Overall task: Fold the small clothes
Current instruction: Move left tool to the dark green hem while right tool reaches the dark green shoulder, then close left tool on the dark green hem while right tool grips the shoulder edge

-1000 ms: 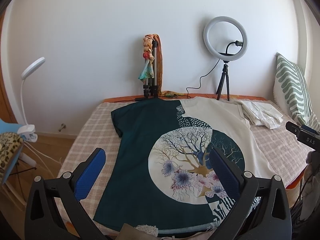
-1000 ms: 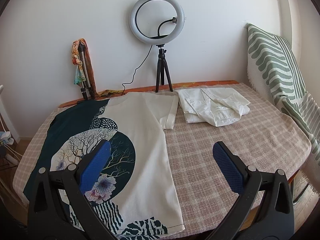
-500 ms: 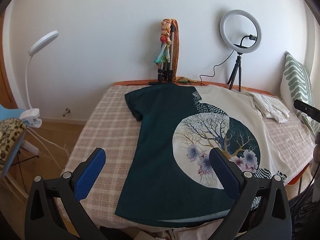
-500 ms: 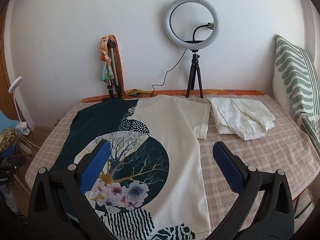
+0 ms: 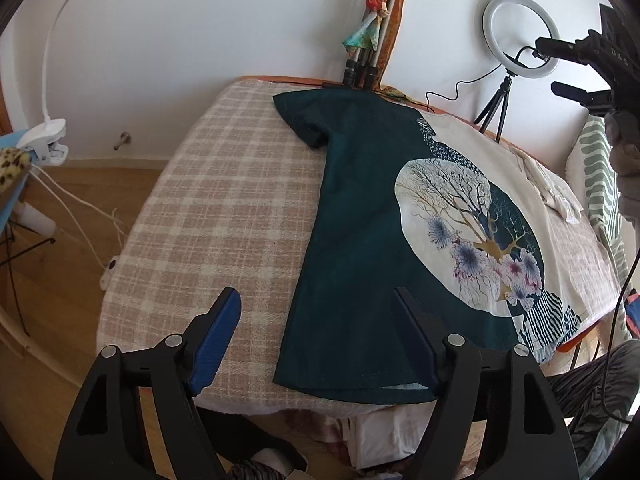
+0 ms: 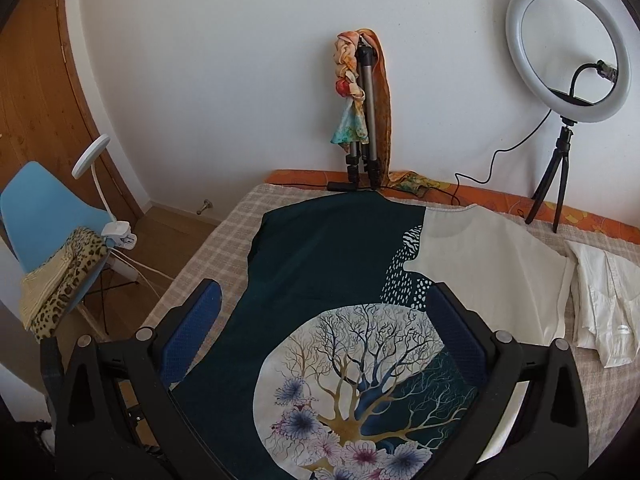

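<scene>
A T-shirt (image 5: 360, 216), dark green on one half and cream on the other with a round tree-and-flower print, lies spread flat on the checked table cover (image 5: 224, 208). It also shows in the right wrist view (image 6: 332, 264). My left gripper (image 5: 318, 320) is open and empty, above the shirt's dark bottom-left corner near the table's front edge. My right gripper (image 6: 324, 316) is open and empty, above the middle of the shirt. The right gripper's body shows at the upper right of the left wrist view (image 5: 592, 60).
A folded white shirt (image 6: 604, 296) lies on the table to the right of the T-shirt. A ring light on a tripod (image 6: 564, 52) and a folded tripod with scarves (image 6: 360, 112) stand at the back wall. A blue chair (image 6: 44, 220) with a clip lamp stands left.
Both grippers have swung to the left and come closer over the table. The left one now looks at the shirt's dark left side, the right one at its middle. The shirt has not moved.
</scene>
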{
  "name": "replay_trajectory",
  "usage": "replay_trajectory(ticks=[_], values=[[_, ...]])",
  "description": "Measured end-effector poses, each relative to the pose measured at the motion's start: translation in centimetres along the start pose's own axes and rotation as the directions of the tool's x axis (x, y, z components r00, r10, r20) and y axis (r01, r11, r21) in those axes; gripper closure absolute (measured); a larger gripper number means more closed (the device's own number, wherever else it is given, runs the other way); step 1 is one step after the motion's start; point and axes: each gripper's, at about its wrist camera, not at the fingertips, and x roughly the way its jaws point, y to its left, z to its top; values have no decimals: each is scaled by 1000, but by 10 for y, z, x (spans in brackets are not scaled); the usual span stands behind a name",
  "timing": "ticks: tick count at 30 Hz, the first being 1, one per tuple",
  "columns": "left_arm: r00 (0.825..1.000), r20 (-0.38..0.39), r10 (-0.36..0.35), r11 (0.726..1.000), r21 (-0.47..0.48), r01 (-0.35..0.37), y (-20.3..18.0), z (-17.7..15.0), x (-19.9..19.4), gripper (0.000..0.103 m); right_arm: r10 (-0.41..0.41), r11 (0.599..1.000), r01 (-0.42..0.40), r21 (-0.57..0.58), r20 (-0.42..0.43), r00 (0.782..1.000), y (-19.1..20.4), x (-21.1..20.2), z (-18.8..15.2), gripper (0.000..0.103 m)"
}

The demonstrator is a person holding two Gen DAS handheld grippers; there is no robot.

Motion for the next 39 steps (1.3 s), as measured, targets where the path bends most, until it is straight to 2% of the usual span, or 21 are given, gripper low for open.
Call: replay_trajectory(ticks=[1,2,5,9,12,14,18,23,25,30,35,39], values=[[1000,-12,-20,1000,-14,20,2,-1,4,37,14,1000,-14,-9,-16,1000,8,13,10,0],[999,-23,-31,999,-28,30,4,-2,8,39,26,1000,-26,-13,-29,999,15,27,20,0],[996,-51,-67,997,-51,65,5,-4,17,39,42,999,-44,-18,-87,995,31,73,43,1],[994,-69,-81,996,-52,78,4,-4,22,39,73,997,-75,-4,-180,981,49,143,64,10],[993,-83,-82,995,-67,77,8,-3,27,40,92,996,-91,13,-250,964,63,197,70,15],[992,-97,-82,995,-72,75,10,-5,31,47,96,995,-94,21,-284,954,72,229,70,15],[984,-141,-107,991,-90,95,14,-10,42,51,101,995,-99,21,-331,938,89,281,66,16],[979,-162,-125,989,-93,111,15,-11,49,61,98,995,-96,24,-358,929,103,330,63,17],[978,-164,-126,990,-77,115,14,-11,50,63,95,995,-92,27,-379,921,106,348,61,23],[975,-173,-137,989,-71,127,12,-10,55,65,67,998,-63,21,-406,912,105,382,57,25],[973,-173,-150,987,-78,138,13,-7,59,91,55,998,-63,-4,-430,901,103,403,56,34],[966,-180,-186,981,-95,171,13,-5,62,97,25,998,-51,-45,-447,894,104,415,53,40]])
